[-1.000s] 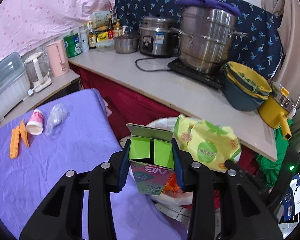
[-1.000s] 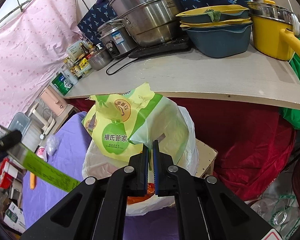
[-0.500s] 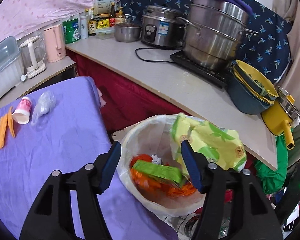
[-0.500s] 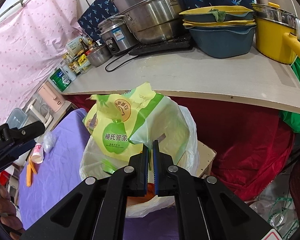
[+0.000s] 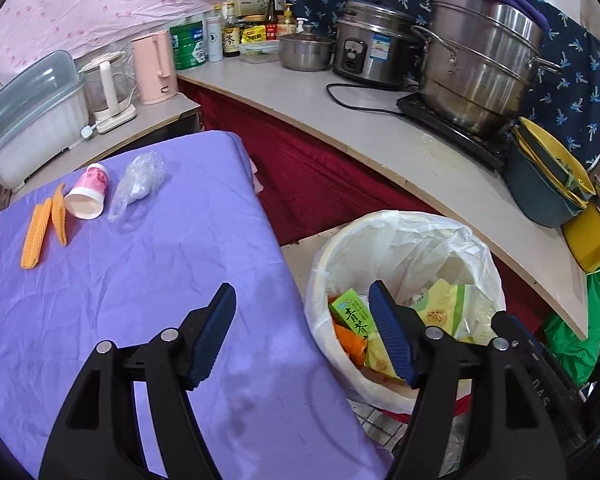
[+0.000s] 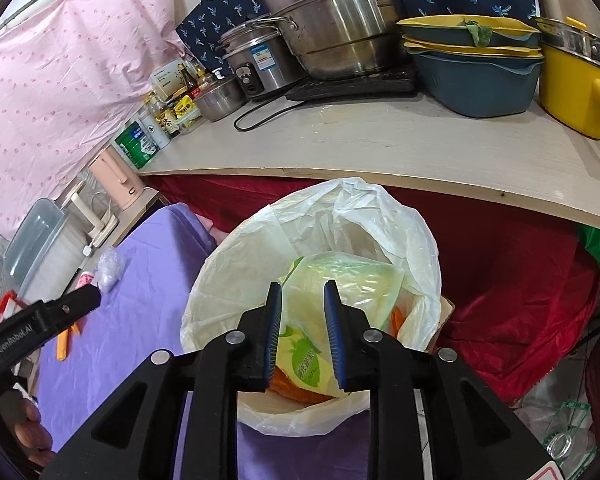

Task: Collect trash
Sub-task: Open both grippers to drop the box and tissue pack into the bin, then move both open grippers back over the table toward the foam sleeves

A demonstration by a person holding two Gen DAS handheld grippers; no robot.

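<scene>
The trash bin with a white liner (image 5: 400, 236) (image 6: 380, 216) stands beside the purple-covered table (image 5: 140, 300). Inside lie a green drink carton (image 5: 350, 314) and a yellow-green plastic bag (image 5: 448, 308) (image 6: 340, 284). My left gripper (image 5: 300, 332) is open and empty over the table edge and the bin rim. My right gripper (image 6: 299, 332) is open and empty just above the bag in the bin. On the far table lie a pink paper cup (image 5: 88, 196), a crumpled clear wrapper (image 5: 140, 180) and two orange strips (image 5: 44, 224).
A counter (image 5: 380, 132) behind the bin holds a steel steamer pot (image 5: 476, 60), a rice cooker (image 5: 372, 52), stacked blue and yellow basins (image 6: 472, 64), a yellow pot (image 6: 572, 76) and bottles. A pink kettle (image 5: 154, 66) and a plastic box (image 5: 32, 120) stand at the left.
My left gripper opened and dropped the green carton into the bin, then drew back over the table. My right gripper opened and let the yellow-green bag fall into the bin.
</scene>
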